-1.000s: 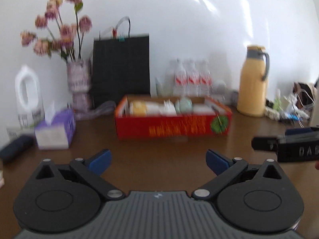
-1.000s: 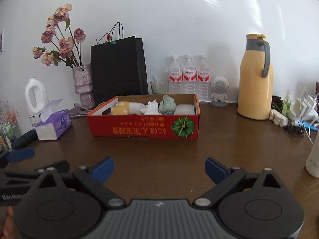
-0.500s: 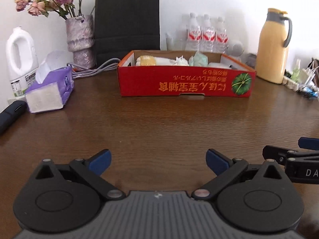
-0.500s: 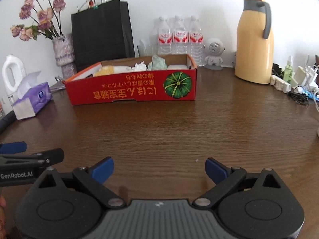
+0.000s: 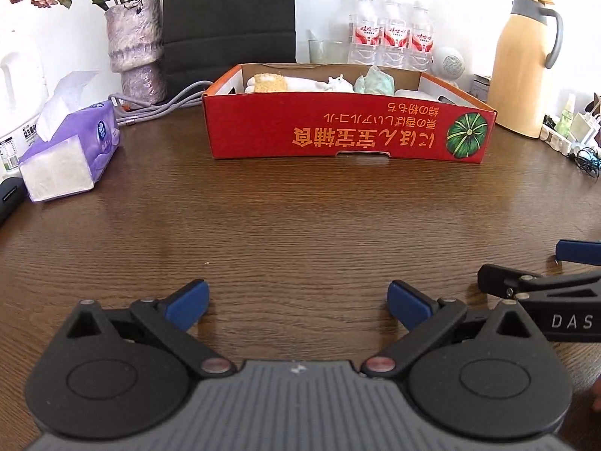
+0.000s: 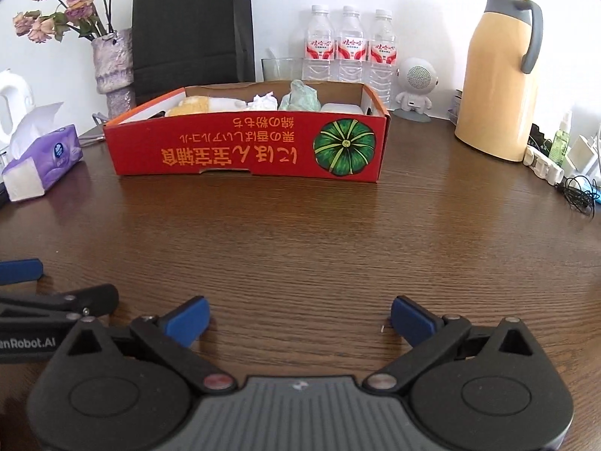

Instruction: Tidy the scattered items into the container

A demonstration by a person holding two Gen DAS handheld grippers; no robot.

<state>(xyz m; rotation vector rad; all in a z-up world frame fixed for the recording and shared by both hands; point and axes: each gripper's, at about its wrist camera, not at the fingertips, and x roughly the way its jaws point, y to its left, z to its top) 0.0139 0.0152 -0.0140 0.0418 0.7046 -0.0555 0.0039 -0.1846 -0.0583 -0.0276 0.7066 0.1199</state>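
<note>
A red cardboard box (image 5: 349,133) with orange lettering and a green pumpkin picture stands at the back of the brown table; it also shows in the right wrist view (image 6: 248,146). Inside lie a yellow item (image 5: 268,82), crumpled white paper (image 5: 338,83), a pale green wad (image 5: 375,80) and a white block (image 6: 340,108). My left gripper (image 5: 298,302) is open and empty, low over the table in front of the box. My right gripper (image 6: 300,317) is open and empty beside it, and shows at the right edge of the left wrist view (image 5: 541,285).
A purple tissue pack (image 5: 71,154), a vase of dried flowers (image 5: 135,45) and a black paper bag (image 5: 229,11) stand at the back left. Water bottles (image 6: 349,52), a white speaker (image 6: 415,86), a yellow thermos jug (image 6: 499,67) and cables (image 6: 578,191) stand at the back right.
Both grippers have dropped lower and tilted down toward the table, so the box and table top fill more of each view. Both stay open and empty.
</note>
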